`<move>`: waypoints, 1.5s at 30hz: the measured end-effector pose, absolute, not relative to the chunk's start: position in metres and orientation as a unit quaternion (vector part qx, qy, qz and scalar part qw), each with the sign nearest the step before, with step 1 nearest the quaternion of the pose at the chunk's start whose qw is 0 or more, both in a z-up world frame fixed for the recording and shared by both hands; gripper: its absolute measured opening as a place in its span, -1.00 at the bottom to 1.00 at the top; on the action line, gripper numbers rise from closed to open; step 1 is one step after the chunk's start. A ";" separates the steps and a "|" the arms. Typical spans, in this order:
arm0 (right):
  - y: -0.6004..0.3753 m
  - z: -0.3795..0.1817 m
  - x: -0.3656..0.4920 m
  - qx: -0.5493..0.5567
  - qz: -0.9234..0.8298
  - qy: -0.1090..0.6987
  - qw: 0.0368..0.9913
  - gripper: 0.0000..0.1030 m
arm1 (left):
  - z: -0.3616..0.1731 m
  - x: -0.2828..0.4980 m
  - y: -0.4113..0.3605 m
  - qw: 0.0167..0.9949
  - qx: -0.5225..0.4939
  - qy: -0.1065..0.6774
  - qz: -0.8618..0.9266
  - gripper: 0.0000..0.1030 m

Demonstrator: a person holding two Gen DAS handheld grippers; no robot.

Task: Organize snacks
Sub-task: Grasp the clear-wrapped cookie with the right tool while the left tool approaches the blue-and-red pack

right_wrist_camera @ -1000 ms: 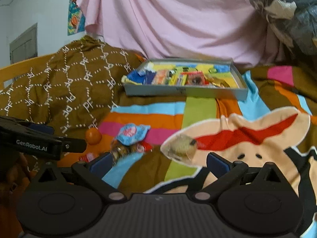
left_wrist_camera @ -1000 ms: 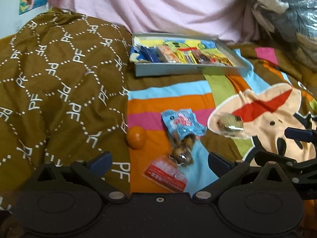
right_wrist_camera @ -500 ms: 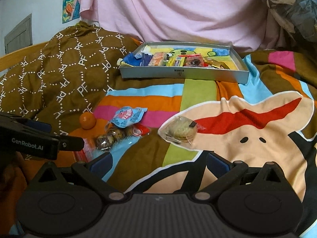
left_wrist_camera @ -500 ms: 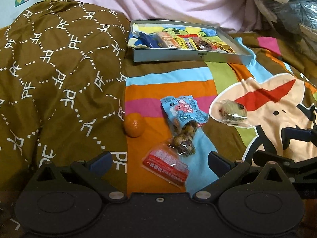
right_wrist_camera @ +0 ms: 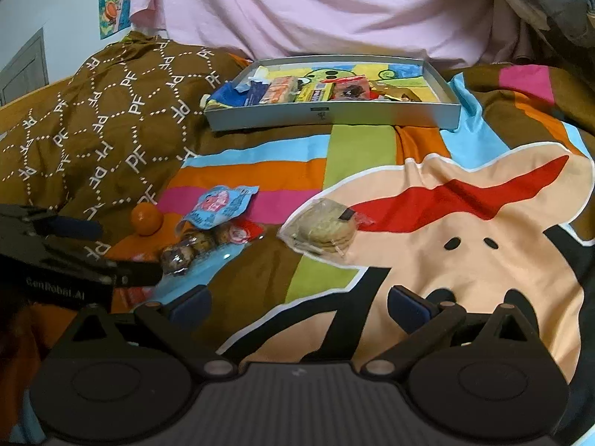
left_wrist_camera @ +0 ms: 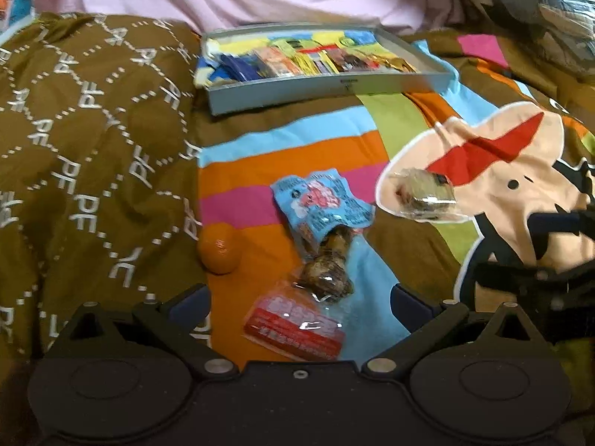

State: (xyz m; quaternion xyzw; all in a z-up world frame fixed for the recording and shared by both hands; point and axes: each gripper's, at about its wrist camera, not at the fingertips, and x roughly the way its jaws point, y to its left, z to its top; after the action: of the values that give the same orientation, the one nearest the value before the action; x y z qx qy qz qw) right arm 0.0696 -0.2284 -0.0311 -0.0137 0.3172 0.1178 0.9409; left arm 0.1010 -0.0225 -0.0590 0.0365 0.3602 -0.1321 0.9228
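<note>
Snacks lie loose on the bedspread, well short of the tray (right_wrist_camera: 331, 113). Left gripper (left_wrist_camera: 299, 303) and right gripper (right_wrist_camera: 297, 303) both gape wide, empty. Cookie pack (right_wrist_camera: 323, 228): light, crinkly, slippery, probably fragile; pinch the film edge, not the cookies.

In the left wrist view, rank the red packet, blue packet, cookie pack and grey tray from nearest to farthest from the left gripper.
1. red packet, between the fingers of the left gripper
2. blue packet, ahead, centre
3. cookie pack, ahead right; roughly level with the blue packet
4. grey tray, far back
</note>
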 end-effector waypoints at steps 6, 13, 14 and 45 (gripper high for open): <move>-0.239 -0.024 0.100 -0.022 0.121 0.321 0.939 1.00 | -0.065 0.110 -0.030 0.906 0.052 0.384 -0.169 0.98; -0.238 -0.036 0.145 -0.068 0.151 0.345 0.924 0.99 | -0.075 0.118 -0.021 0.898 0.029 0.402 -0.179 0.98; -0.239 -0.039 0.151 -0.069 0.150 0.346 0.924 1.00 | -0.075 0.118 -0.020 0.898 0.025 0.399 -0.180 0.98; -0.233 -0.047 0.150 -0.018 0.200 0.363 0.910 0.45 | -0.079 0.128 -0.007 0.907 -0.014 0.374 -0.192 0.12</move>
State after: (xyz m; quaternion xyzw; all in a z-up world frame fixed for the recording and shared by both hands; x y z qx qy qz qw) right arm 0.1503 -0.2333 -0.0472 -0.0182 0.3630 0.1999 0.9099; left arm 0.1282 -0.0073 -0.0786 -0.0137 0.3739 -0.1915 0.9074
